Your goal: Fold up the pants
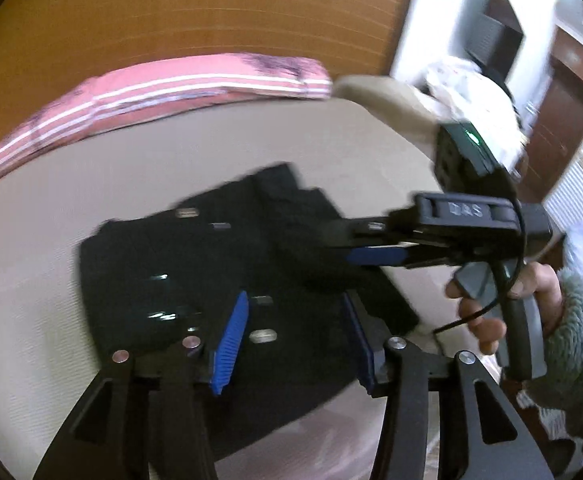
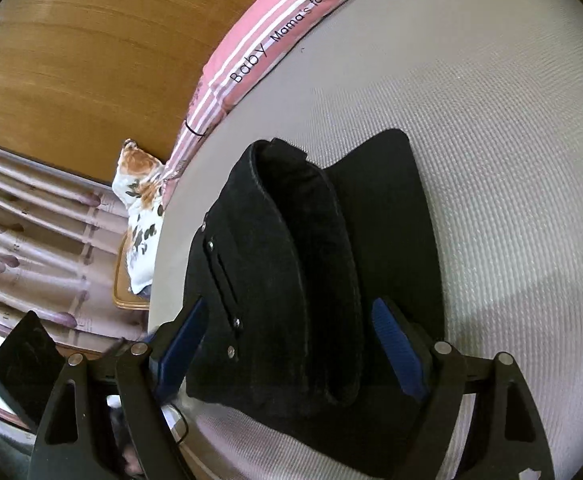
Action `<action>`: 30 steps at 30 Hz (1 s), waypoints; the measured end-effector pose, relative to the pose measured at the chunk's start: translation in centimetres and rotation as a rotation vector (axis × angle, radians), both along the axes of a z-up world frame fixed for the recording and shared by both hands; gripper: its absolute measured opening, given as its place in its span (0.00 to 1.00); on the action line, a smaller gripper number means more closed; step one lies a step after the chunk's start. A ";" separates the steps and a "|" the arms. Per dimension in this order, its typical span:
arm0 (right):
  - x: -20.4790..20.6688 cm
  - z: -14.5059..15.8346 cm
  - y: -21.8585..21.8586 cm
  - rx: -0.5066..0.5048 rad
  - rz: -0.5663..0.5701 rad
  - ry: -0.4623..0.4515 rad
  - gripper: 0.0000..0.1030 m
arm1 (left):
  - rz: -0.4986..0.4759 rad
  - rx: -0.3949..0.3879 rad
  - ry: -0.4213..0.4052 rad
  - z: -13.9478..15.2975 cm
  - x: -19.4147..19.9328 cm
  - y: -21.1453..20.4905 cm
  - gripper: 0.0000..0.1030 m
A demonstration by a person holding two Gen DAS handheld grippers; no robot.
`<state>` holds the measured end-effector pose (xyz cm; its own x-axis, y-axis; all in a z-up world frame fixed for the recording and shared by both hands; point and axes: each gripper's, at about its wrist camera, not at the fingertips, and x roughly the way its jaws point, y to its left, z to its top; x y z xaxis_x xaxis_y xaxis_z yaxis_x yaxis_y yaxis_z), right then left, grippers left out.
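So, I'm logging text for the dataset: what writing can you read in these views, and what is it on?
"Baby Mama's fav..." on the pink striped cloth beyond the black pants; the end of the line runs out of the picture.
"DAS", as best it reads through blur, on the body of the right gripper.
The same pink cloth in the left wrist view: print too blurred to read.

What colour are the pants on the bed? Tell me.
Black. The pants show best in the right wrist view, lying on the grey bed.
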<state>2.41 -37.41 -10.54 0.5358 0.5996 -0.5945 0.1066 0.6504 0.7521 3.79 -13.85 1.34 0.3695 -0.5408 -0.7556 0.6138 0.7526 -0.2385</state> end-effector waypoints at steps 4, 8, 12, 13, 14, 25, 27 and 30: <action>1.3 -0.6 0.1 0.001 0.024 -0.002 0.74 | 0.146 0.033 0.024 -0.8 2.3 3.7 0.49; 2.7 -1.0 0.0 -0.005 0.044 -0.016 0.67 | 0.265 0.083 0.064 -2.5 3.3 6.6 0.49; 4.0 -1.2 0.2 0.011 0.070 -0.030 0.57 | 0.342 0.123 0.123 -4.3 4.2 8.2 0.49; 4.2 -1.2 0.3 0.013 0.077 -0.030 0.53 | 0.352 0.126 0.133 -4.8 4.4 8.4 0.49; 4.4 -1.1 0.5 0.017 0.090 -0.035 0.51 | 0.355 0.124 0.144 -5.1 4.4 8.5 0.50; 4.5 -1.8 0.4 0.028 0.095 -0.025 0.30 | 0.357 0.142 0.163 -6.7 4.9 8.0 0.57; 4.3 -1.4 0.4 0.002 0.098 -0.027 0.36 | 0.357 0.142 0.167 -6.7 5.0 8.0 0.58; 4.1 -1.1 0.2 -0.036 0.106 -0.023 0.39 | 0.361 0.142 0.171 -7.0 5.2 8.1 0.63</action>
<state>6.51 -37.23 -11.60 0.4845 0.6324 -0.6044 0.0184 0.6834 0.7298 8.95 -5.73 -5.68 0.3792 -0.2852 -0.8803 0.2649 0.9449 -0.1921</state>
